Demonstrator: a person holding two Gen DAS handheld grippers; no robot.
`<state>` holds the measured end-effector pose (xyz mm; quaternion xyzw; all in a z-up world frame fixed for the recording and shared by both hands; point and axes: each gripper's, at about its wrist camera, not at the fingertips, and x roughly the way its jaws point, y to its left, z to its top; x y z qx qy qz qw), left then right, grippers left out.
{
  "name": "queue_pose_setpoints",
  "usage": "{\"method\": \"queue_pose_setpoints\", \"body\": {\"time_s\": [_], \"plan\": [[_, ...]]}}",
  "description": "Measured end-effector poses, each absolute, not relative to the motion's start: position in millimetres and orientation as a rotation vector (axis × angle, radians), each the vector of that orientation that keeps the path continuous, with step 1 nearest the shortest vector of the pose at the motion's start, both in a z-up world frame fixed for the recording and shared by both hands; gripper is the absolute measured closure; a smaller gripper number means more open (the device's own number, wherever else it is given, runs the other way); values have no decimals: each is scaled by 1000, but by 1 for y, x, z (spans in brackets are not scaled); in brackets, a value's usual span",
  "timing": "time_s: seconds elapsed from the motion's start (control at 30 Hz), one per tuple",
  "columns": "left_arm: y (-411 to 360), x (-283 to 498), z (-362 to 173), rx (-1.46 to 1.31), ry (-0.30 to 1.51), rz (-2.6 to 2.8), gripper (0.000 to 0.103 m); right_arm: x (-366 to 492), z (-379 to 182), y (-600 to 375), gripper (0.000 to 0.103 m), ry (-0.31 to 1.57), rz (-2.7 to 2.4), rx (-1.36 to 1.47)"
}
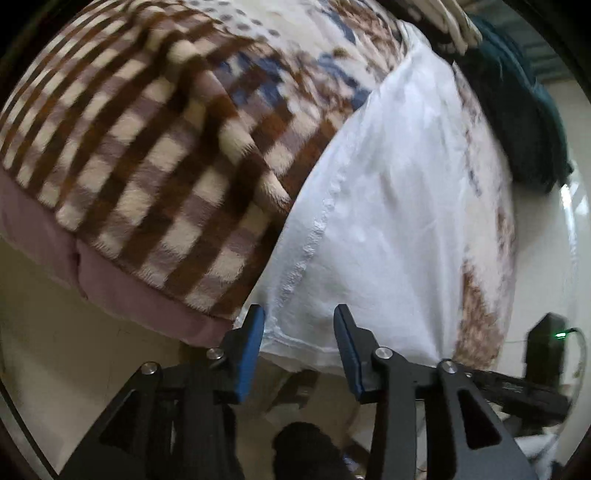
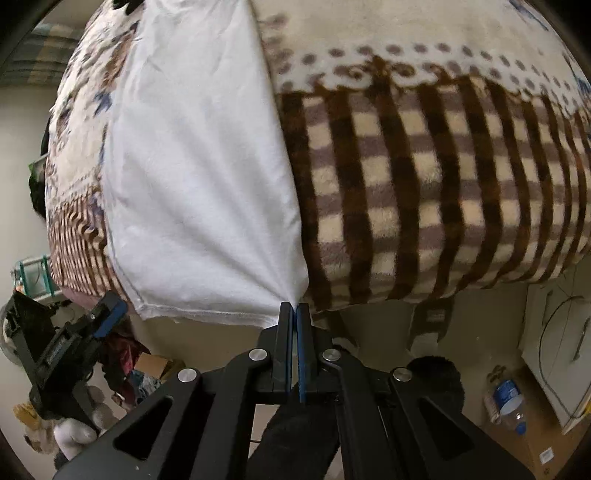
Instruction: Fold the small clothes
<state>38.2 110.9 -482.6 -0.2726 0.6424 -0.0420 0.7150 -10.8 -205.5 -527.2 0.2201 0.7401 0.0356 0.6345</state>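
Note:
A white cloth (image 1: 388, 221) (image 2: 199, 166) lies flat on a checked brown-and-cream blanket (image 1: 147, 166) (image 2: 424, 184), its near hem hanging over the bed's edge. My left gripper (image 1: 299, 310) is open, and the hem's left corner sits between its blue pads (image 1: 251, 343) without being pinched. My right gripper (image 2: 294, 306) is shut on the hem's right corner, where the fabric draws to a point. In the right wrist view the left gripper (image 2: 107, 310) sits at the hem's far left, held by a white-gloved hand (image 2: 74, 435).
A dark teal garment (image 1: 524, 122) lies on the bed beyond the cloth, with pale folded pieces (image 1: 454, 26) at the top. Below the bed edge are a cardboard box (image 2: 155, 363), a heap of clothes (image 2: 127, 350) and a water bottle (image 2: 508, 402).

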Motion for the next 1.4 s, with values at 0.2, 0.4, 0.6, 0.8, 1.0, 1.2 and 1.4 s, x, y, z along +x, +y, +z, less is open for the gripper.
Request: {"method": "queue_pose_setpoints", "body": {"time_s": [0.2,0.4,0.6,0.8,1.0,1.2,1.4], "plan": [[96,36,-472,-498,1402,-73,103,-14,-531,-201,101,1685,59,515],[96,28,-483,-521,1499,-84,102,-19,-529,-208,101,1706,55,495],[118,37,-447,-484,1451,-38,97,-8,-538,-223,93,1757,84,709],[118,63,-465,-505,1383,-139,16,6,-521,-223,41,1658,127,696],[103,71,-503,-506,1436,-237,16,12,-560,-224,41,1667,173,774],[108,66,-503,-608,1421,-265,17,5,-593,-228,41,1664,266,903],[102,51,-494,-638,1448,-337,94,-3,-598,-219,86,1670,328,946]]}}
